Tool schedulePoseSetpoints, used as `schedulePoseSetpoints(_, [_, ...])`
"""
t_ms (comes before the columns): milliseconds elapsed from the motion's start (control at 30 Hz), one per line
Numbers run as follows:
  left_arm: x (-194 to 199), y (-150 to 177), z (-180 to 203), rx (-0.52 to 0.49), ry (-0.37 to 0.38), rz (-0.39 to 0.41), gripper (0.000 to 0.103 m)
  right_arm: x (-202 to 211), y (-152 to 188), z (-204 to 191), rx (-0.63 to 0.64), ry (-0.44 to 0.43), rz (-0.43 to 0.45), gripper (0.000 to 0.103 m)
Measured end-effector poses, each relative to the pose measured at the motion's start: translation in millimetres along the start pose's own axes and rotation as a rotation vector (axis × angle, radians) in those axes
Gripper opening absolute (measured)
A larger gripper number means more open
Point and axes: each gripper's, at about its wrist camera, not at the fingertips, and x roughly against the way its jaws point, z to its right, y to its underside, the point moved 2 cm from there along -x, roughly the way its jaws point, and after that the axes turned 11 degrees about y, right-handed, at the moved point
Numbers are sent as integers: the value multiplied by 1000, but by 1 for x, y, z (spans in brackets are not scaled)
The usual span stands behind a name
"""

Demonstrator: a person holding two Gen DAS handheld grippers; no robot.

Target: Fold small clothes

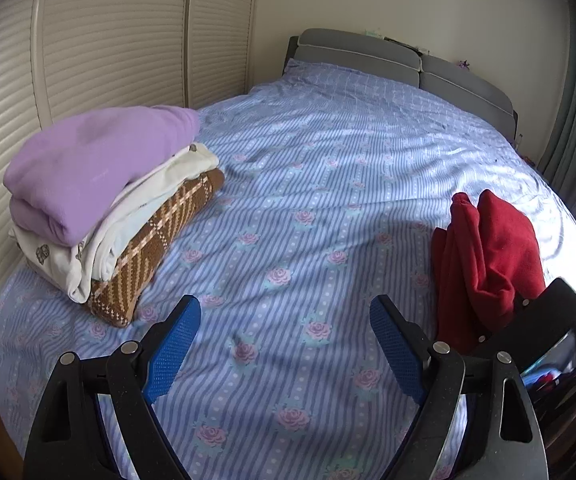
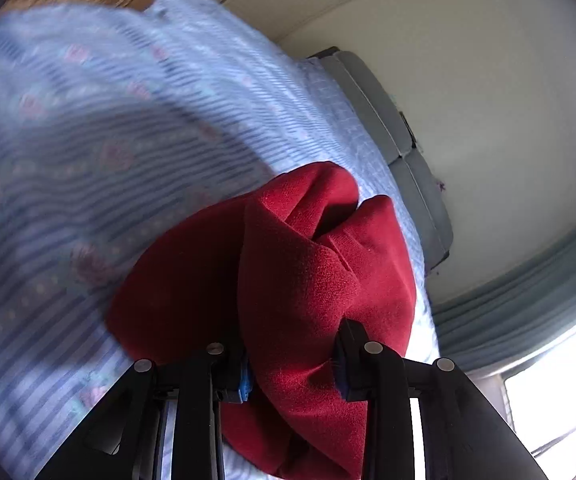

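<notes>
A red garment point(image 1: 487, 256) hangs bunched at the right of the left wrist view, held up over the bed by my right gripper point(image 1: 527, 308). In the right wrist view my right gripper point(image 2: 293, 364) is shut on the red garment point(image 2: 311, 280), which fills the space between its fingers. My left gripper point(image 1: 284, 332) is open and empty, low over the blue flowered bedsheet point(image 1: 307, 200). A stack of folded clothes point(image 1: 104, 200) lies at the left: a purple top on a white garment on a brown plaid one.
A grey headboard point(image 1: 387, 56) runs along the far end of the bed. A slatted cream wardrobe point(image 1: 108, 40) stands at the left. Grey-green curtains point(image 2: 527, 304) and a bright window are at the right.
</notes>
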Motion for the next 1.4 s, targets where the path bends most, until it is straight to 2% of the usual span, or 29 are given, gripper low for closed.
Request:
schedulePoseSetpoints(100, [-2, 3, -4, 4, 10, -9, 87, 3, 2, -11, 34, 30, 11, 33])
schedulePoseSetpoints(233, [-2, 5, -7, 4, 33, -28, 87, 5, 5, -3, 23, 48, 4, 33])
schedulePoseSetpoints(367, [8, 0, -3, -14, 52, -13, 87, 14, 2, 16, -54, 54, -5, 48])
schedulePoseSetpoints(533, [29, -14, 14, -72, 94, 26, 87, 35, 8, 47, -174, -8, 0, 49])
schedulePoseSetpoints(667, [41, -24, 37, -134, 163, 46, 87, 49, 29, 79, -345, -99, -16, 49])
schedulePoseSetpoints(800, [40, -31, 78, -229, 264, 34, 85, 56, 59, 105, -514, -160, -32, 49])
schedulePoseSetpoints(1000, [18, -32, 153, -360, 404, -22, 70, 40, 112, 128, -732, -222, -98, 49])
schedulePoseSetpoints(1133, [-13, -29, 189, -394, 481, -91, 59, 16, 139, 128, -806, -269, -167, 49])
schedulePoseSetpoints(1200, [-31, -26, 201, -409, 491, -119, 58, 6, 148, 128, -837, -287, -186, 49])
schedulePoseSetpoints(1267, [-48, -23, 207, -414, 483, -154, 49, -1, 155, 128, -857, -300, -198, 49])
schedulePoseSetpoints(1333, [-62, -22, 205, -399, 470, -187, 28, -7, 157, 128, -871, -305, -200, 49])
schedulePoseSetpoints(1400, [-72, -19, 195, -356, 462, -221, 19, -11, 156, 126, -882, -319, -199, 49])
